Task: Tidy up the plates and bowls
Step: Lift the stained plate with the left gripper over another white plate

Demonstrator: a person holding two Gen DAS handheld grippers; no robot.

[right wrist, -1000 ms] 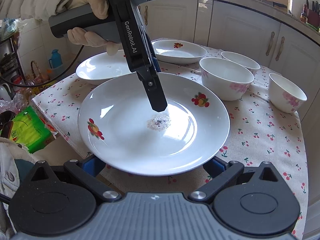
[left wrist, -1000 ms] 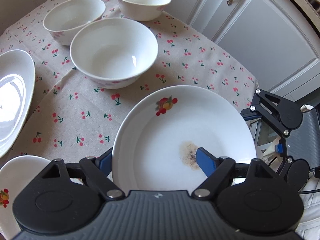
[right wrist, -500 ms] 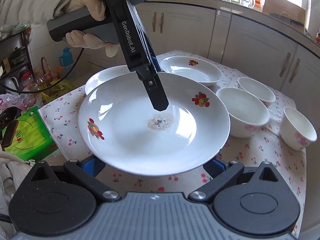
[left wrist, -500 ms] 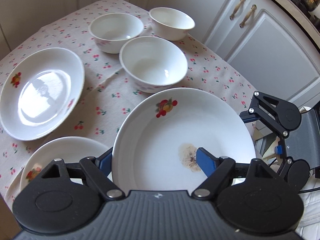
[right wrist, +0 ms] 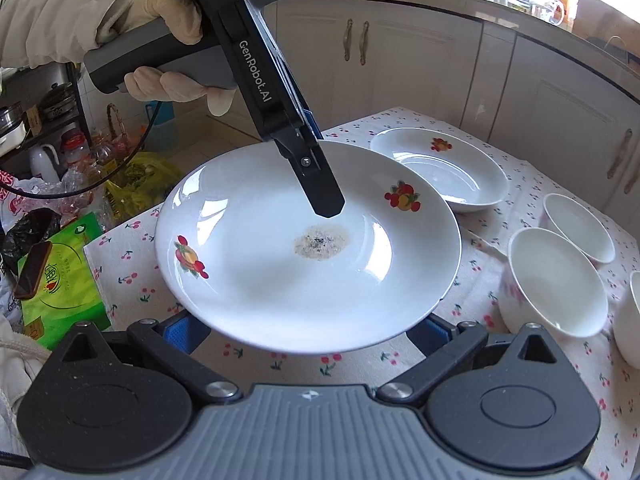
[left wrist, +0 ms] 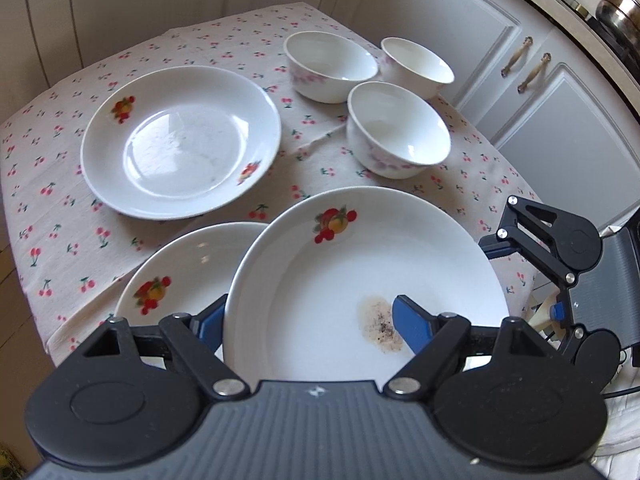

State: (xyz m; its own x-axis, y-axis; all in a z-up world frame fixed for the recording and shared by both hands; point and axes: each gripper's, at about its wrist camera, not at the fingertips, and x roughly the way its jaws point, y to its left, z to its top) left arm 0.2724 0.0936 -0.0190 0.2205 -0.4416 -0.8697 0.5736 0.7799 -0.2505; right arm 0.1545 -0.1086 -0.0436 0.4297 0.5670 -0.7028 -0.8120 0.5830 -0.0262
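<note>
Over the last second the left gripper (left wrist: 308, 320) has carried the stained plate (left wrist: 360, 256) away from the bowls' side of the table (left wrist: 60, 200) and toward the 2 plates on the cloth. 1 second ago only a sliver of the near plate (left wrist: 180, 280) showed. Now that plate lies at the table's near edge, partly under the raised plate's left rim. The far plate (left wrist: 180, 140) sits further in, toward the table's left edge. My reading is that stacking is close: the held plate needs to shift a little left and come down.

The left gripper's fingers are clenched on the stained plate's near rim, with 1 blue pad (left wrist: 408, 320) on the upper face beside the brown stain (left wrist: 378, 324) and the other under the rim. The plate is off the cloth, face up and close to level.

The right gripper (right wrist: 304, 332) is spread wide just below the plate's opposite rim, grasping nothing; whether it touches the underside I cannot tell.

Being round, the plate has no long axis. A fair reference is the line through its 2 fruit prints, which in the right wrist view runs from lower left to upper right.

The 3 bowls (left wrist: 400, 128) cluster by the table's far right corner, unstacked
</note>
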